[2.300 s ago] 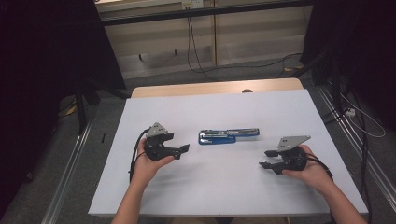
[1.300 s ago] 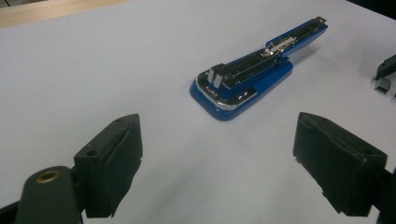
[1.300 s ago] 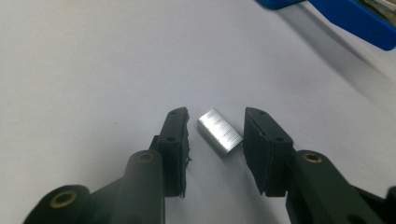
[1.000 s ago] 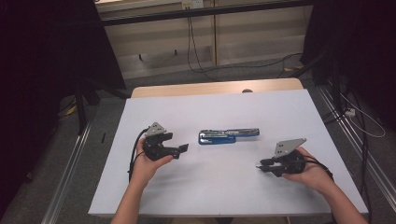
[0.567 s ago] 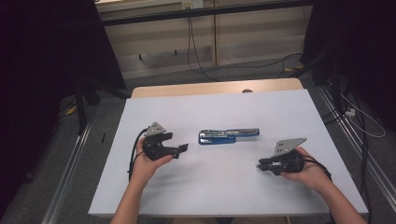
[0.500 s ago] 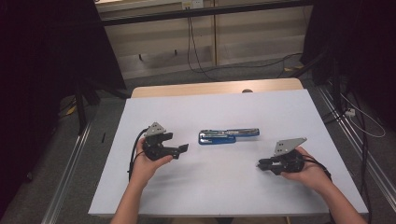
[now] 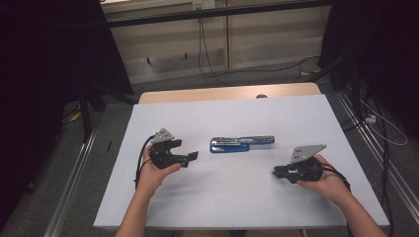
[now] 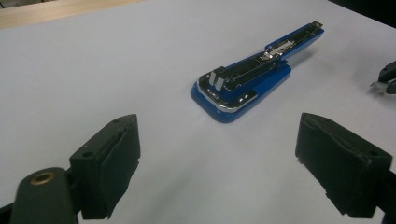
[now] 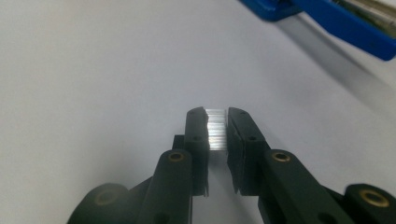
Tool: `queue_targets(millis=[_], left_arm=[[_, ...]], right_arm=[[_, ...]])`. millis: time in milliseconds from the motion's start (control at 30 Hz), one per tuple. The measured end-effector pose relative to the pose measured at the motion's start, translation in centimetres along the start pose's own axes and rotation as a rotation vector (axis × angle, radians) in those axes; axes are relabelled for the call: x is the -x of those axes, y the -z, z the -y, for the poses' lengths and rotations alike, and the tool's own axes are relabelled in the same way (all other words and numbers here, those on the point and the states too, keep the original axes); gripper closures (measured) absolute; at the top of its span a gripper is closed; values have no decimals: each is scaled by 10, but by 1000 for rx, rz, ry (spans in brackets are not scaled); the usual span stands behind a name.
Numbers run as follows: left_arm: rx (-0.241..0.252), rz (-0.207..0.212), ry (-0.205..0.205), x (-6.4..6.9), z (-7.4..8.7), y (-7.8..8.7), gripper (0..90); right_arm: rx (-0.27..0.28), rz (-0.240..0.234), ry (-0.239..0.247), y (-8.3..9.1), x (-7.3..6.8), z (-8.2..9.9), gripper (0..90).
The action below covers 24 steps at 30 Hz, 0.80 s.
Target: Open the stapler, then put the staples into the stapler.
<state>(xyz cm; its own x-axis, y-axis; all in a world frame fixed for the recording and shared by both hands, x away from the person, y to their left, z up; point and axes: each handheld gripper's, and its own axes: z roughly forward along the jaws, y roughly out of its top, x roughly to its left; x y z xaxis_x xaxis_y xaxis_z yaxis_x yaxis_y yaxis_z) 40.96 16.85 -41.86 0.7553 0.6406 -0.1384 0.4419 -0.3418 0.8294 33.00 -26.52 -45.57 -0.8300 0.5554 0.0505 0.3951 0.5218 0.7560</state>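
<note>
Right gripper [image 9: 217, 128] level, clamping staples [image 9: 216, 127], seemingly.

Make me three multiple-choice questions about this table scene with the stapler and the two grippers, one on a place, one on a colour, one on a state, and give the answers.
1. Where does the stapler lie on the table?
A. between the two grippers
B. at the near edge
C. under the left hand

2. What colour is the stapler's body?
A. red
B. blue
C. yellow

3. What is between the jaws of the right gripper?
A. nothing
B. the stapler
C. a strip of staples

Answers: 1 A, the high view shows it between the left gripper and the right one. 2 B, its shell is blue in the left gripper view. 3 C, the right gripper view shows a small silvery ridged strip pinched between the pads.
</note>
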Motion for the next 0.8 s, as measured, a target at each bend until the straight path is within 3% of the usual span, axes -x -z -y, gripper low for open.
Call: queue_targets(millis=[433,800], left_arm=[[1,-3,0,0,-2,0,133],[-1,-10,10,0,0,7,122]], right_arm=[[50,21,-4,8,-1,-8,795],[68,32,11,7,10,-21,795]])
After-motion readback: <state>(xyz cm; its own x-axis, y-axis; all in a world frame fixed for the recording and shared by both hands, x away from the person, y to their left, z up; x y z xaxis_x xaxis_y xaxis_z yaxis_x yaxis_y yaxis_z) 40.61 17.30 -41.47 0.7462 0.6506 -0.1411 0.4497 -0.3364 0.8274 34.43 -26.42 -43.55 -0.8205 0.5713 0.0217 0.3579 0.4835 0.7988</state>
